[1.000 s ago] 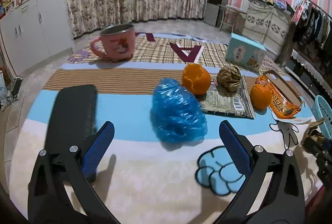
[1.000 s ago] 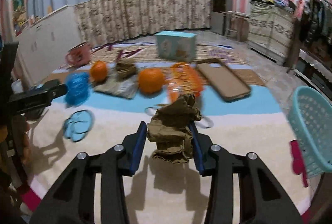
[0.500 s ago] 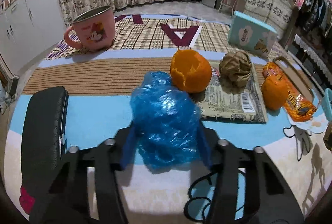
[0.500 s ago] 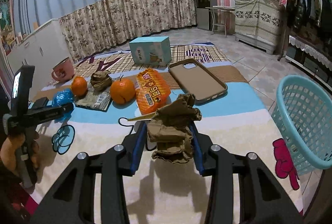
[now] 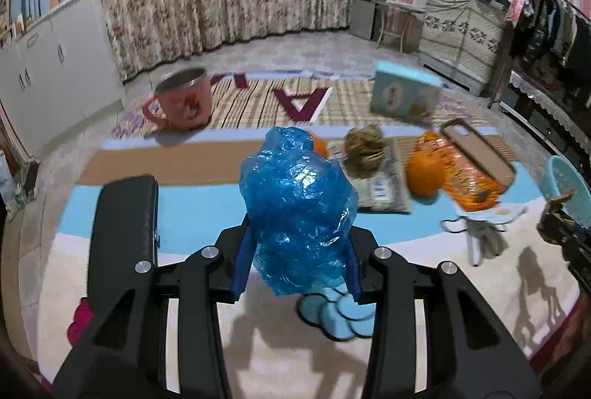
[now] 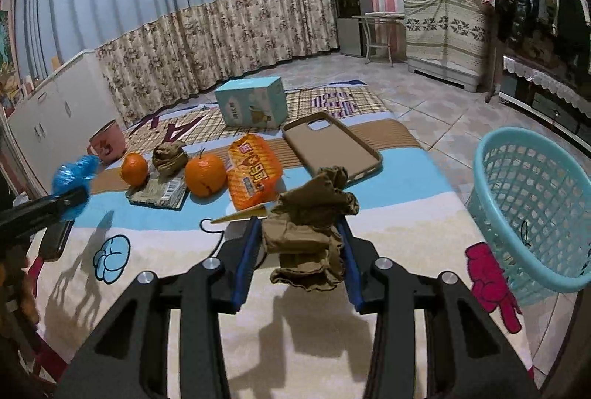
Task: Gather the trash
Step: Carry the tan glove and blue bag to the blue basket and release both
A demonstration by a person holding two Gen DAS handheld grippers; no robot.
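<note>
We've got the left gripper (image 5: 295, 258) with its jaws closing on the crumpled blue plastic bag (image 5: 297, 210), lifted off the cartoon play mat (image 6: 424, 207), while the right gripper (image 6: 297, 253) clamps a wad of crumpled brown paper (image 6: 308, 229) between narrow fingers. The turquoise mesh plastic basket (image 6: 535, 210) sits at the near right, just off the mat, so our right hand is nearer. A big letter "A" reads on the far mat; the packet's print is unreadable.
</note>
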